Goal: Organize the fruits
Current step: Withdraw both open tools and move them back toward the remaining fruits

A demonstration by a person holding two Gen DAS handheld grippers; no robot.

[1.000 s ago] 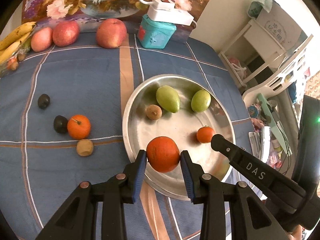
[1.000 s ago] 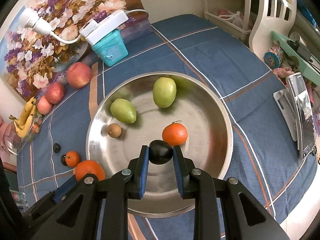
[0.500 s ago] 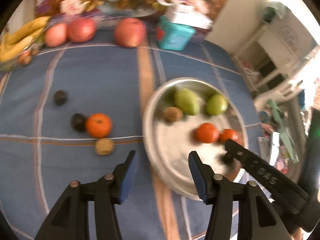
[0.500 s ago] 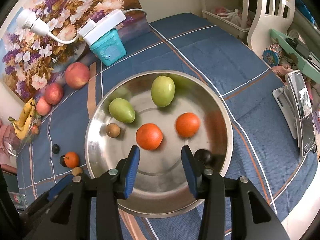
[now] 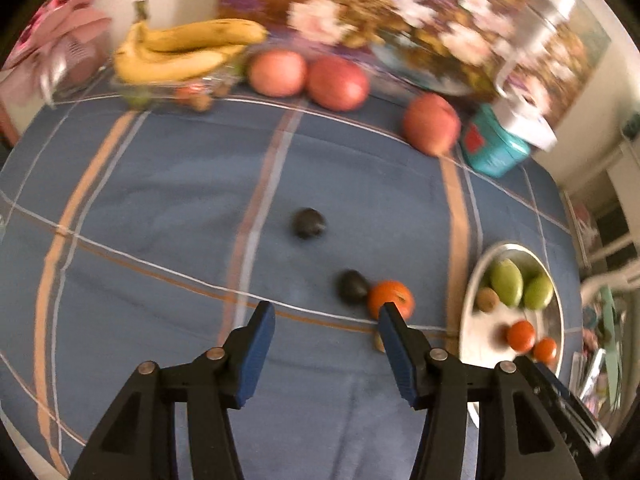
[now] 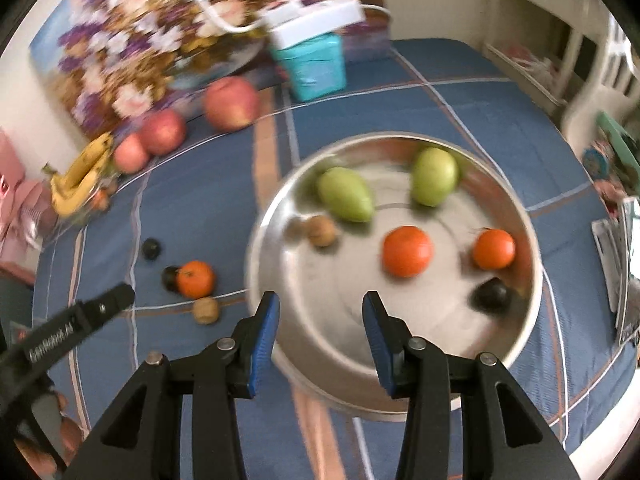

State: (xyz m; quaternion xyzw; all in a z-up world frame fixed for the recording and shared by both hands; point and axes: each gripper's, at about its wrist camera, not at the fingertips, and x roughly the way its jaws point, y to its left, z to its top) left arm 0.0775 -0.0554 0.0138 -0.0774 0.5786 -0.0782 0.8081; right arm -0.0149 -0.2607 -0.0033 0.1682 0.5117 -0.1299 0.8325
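Observation:
The steel bowl (image 6: pixel 400 392) holds two green fruits (image 6: pixel 346 196), two oranges (image 6: pixel 407 251), a brown fruit (image 6: pixel 321 230) and a dark plum (image 6: pixel 490 297). My right gripper (image 6: pixel 320 320) is open and empty over the bowl's near rim. My left gripper (image 5: pixel 326 330) is open and empty above the cloth, left of the bowl (image 5: pixel 470 312). On the cloth lie an orange (image 5: pixel 391 298), a dark fruit (image 5: pixel 352 286) touching it, another dark fruit (image 5: pixel 308 222), and a small brown fruit (image 6: pixel 206 310).
Bananas (image 5: pixel 180 54) and three apples (image 5: pixel 338 82) lie along the back by a flower painting (image 5: pixel 380 8). A teal box (image 5: pixel 496 152) with a white power strip stands back right. The table edge and shelving are on the right.
Both grippers let go of their fruit into the bowl and opened. The left gripper swung left over the cloth. The right gripper drew back a little.

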